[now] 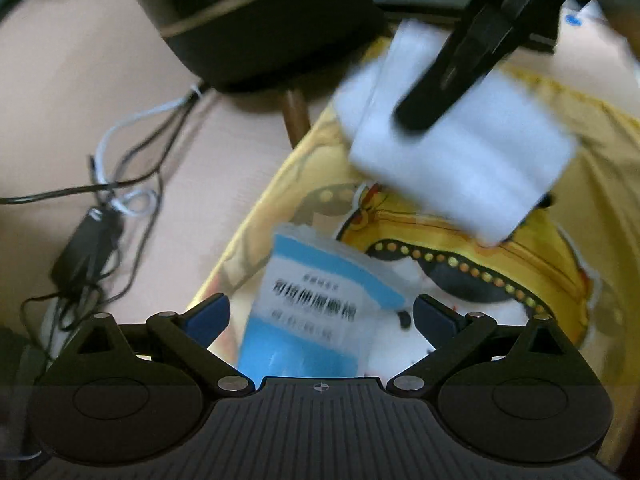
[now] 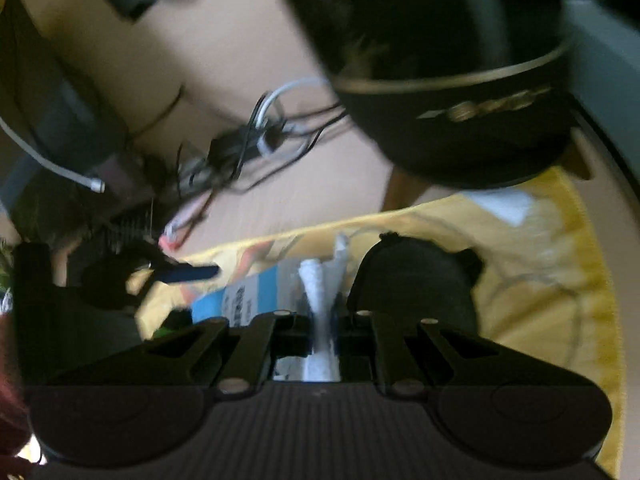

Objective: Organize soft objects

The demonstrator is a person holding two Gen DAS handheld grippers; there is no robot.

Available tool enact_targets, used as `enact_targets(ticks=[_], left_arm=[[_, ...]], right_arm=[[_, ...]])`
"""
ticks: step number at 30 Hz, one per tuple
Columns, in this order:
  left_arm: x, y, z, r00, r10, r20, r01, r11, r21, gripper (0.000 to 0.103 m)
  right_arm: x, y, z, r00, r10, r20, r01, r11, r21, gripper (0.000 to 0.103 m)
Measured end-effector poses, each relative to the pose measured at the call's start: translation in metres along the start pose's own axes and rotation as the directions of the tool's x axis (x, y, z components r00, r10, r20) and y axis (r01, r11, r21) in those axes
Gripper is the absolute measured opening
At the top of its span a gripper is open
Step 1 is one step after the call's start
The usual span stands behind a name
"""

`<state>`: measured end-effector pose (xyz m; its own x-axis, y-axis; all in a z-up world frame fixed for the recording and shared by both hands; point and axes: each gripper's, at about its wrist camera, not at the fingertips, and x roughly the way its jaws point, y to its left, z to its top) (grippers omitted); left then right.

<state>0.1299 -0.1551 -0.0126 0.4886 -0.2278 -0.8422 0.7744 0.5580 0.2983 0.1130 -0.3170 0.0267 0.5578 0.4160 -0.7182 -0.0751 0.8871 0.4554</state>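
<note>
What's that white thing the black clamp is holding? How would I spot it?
Find the yellow cartoon cloth spread on the table. Above it, the right gripper pinches a white folded pad. Unlike the blue-and-white packet lying below, it is plain, unprinted and lifted.

One white pad (image 1: pixel 468 160), one blue-labelled packet (image 1: pixel 316 308), one yellow cloth (image 1: pixel 560 248), one black appliance (image 1: pixel 256 20).
</note>
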Motion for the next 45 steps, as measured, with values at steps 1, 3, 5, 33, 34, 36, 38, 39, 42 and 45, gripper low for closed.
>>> enact_targets(ticks=[1,3,5,33,34,36,38,39,42,45], left_arm=[[0.007,0.000,0.003,1.000,0.001,-0.014,-0.001,1.000,-0.018,0.100],[0.007,0.003,0.003,1.000,-0.001,-0.008,0.000,0.995,-0.104,0.085],[0.002,0.007,0.004,1.000,0.014,-0.011,-0.016,0.979,-0.201,0.058],[0.023,0.000,0.056,0.969,-0.201,0.142,0.245,0.735,-0.632,0.089],[0.032,-0.001,0.058,0.968,-0.214,0.132,0.248,0.730,-0.637,0.050],[0.042,-0.005,0.061,0.971,-0.215,0.100,0.230,0.744,-0.628,0.032],[0.037,-0.007,0.061,0.972,-0.208,0.109,0.231,0.765,-0.602,0.031],[0.033,-0.011,0.060,0.976,-0.190,0.105,0.216,0.794,-0.568,0.031],[0.021,-0.021,0.051,0.989,-0.129,0.075,0.149,0.841,-0.519,0.033],[0.017,-0.025,0.047,0.993,-0.110,0.052,0.121,0.845,-0.522,0.034]], right_arm=[[-0.006,-0.004,0.000,1.000,-0.006,0.017,0.006,1.000,0.007,0.010],[-0.015,-0.011,-0.001,0.999,-0.015,0.042,0.014,1.000,0.020,0.010],[-0.021,-0.017,0.000,0.997,-0.036,0.068,0.034,0.999,0.030,0.010],[-0.041,-0.071,0.005,0.988,-0.090,0.129,0.078,0.993,0.089,0.012],[-0.041,-0.074,0.004,0.987,-0.090,0.129,0.078,0.992,0.099,0.012],[-0.042,-0.078,0.003,0.987,-0.095,0.129,0.081,0.990,0.116,0.012],[-0.042,-0.079,0.003,0.988,-0.077,0.130,0.060,0.990,0.126,0.012],[-0.042,-0.078,0.004,0.989,-0.031,0.143,0.012,0.991,0.132,0.012],[-0.042,-0.075,0.011,0.974,0.136,0.183,-0.167,0.972,0.165,0.012],[-0.032,-0.071,0.020,0.939,0.279,0.199,-0.321,0.921,0.222,0.012]])
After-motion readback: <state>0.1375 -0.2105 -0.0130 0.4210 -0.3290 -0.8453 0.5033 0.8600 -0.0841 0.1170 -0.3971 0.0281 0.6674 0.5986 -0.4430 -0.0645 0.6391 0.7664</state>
